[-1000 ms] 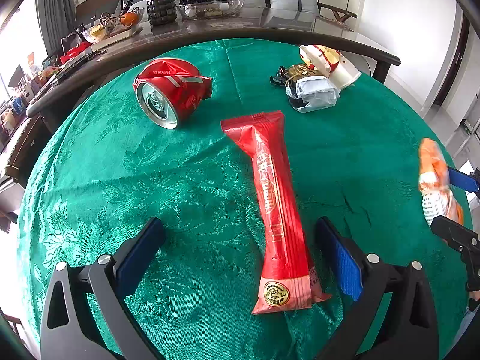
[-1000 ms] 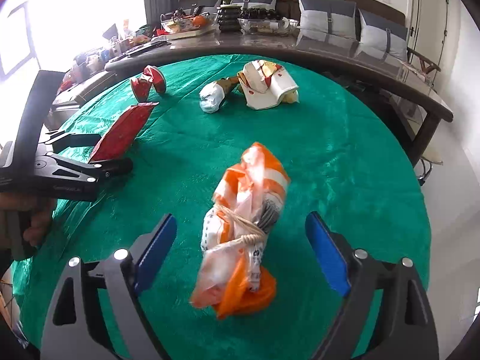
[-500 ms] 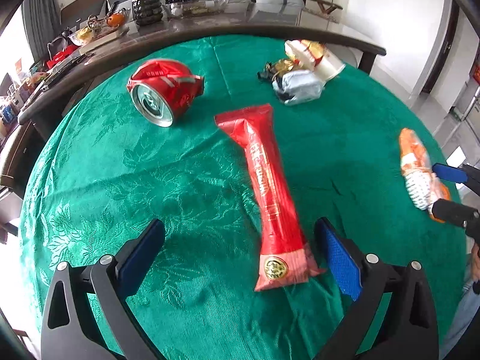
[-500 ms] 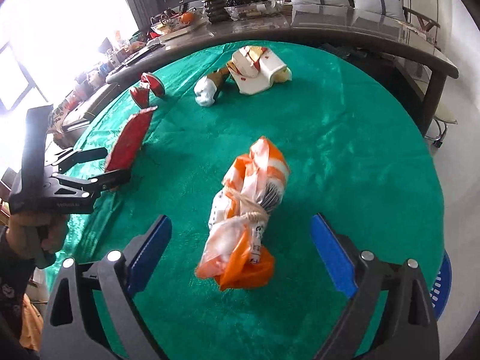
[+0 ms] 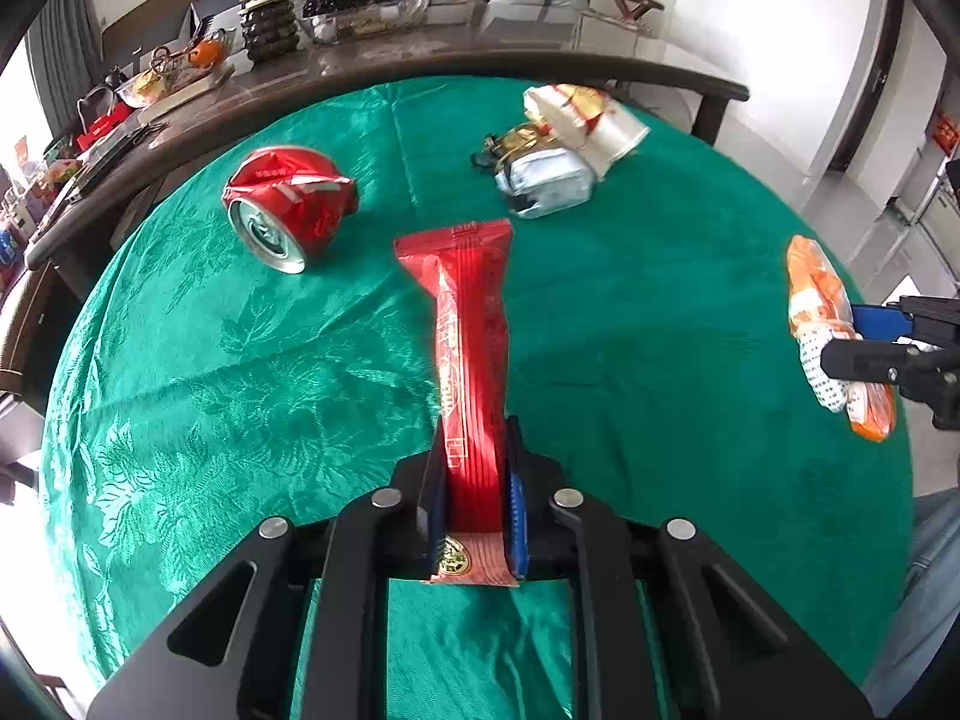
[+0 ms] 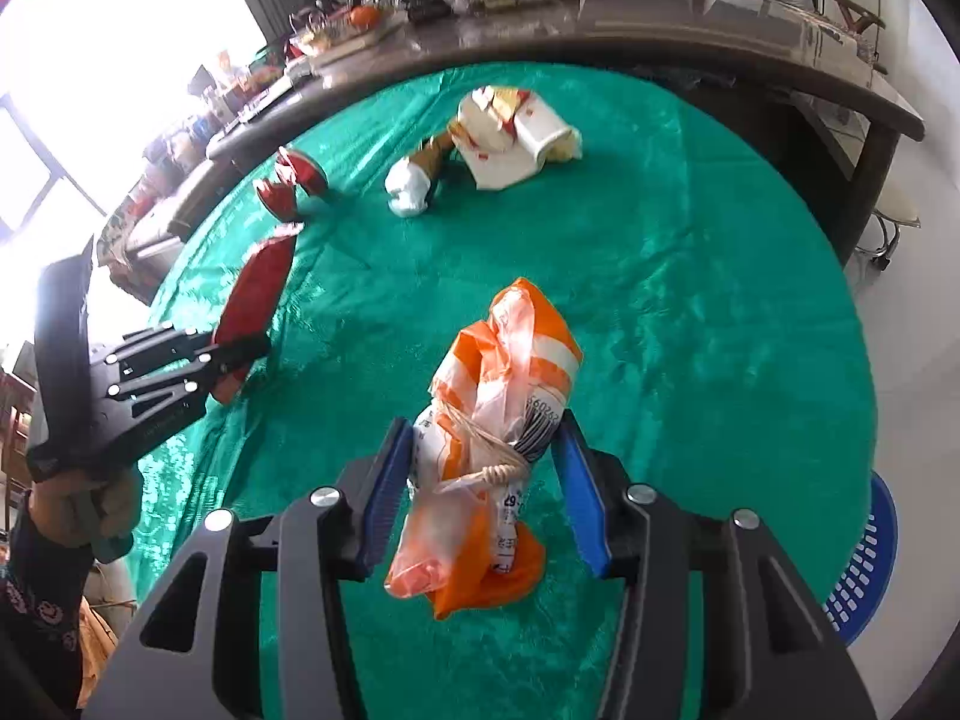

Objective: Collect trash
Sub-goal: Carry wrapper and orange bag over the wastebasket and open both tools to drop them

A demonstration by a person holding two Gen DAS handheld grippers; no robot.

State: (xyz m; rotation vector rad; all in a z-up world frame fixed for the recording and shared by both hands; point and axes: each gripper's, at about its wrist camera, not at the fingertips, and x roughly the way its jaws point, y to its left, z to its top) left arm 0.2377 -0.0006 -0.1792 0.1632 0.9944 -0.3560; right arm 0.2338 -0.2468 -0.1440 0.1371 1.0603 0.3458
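Note:
My left gripper [image 5: 474, 450] is shut on the near end of a long red snack wrapper [image 5: 468, 324], which also shows in the right wrist view [image 6: 255, 288]. My right gripper [image 6: 480, 450] has its blue pads close on both sides of a knotted orange and white plastic bag [image 6: 498, 414]; the left pad touches it, a small gap shows at the right pad. The bag also shows in the left wrist view [image 5: 822, 306]. A crushed red can [image 5: 288, 204], a silver foil packet [image 5: 543, 183] and a crumpled white paper cup [image 5: 585, 117] lie further back.
All lies on a round table with a green cloth [image 5: 240, 360]. A long dark counter [image 5: 420, 54] with a plant, fruit and clutter curves behind it. A blue basket [image 6: 867, 564] stands on the floor at the right of the table.
My left gripper has shut on the red wrapper. My right gripper has narrowed around the orange bag and moved forward over it.

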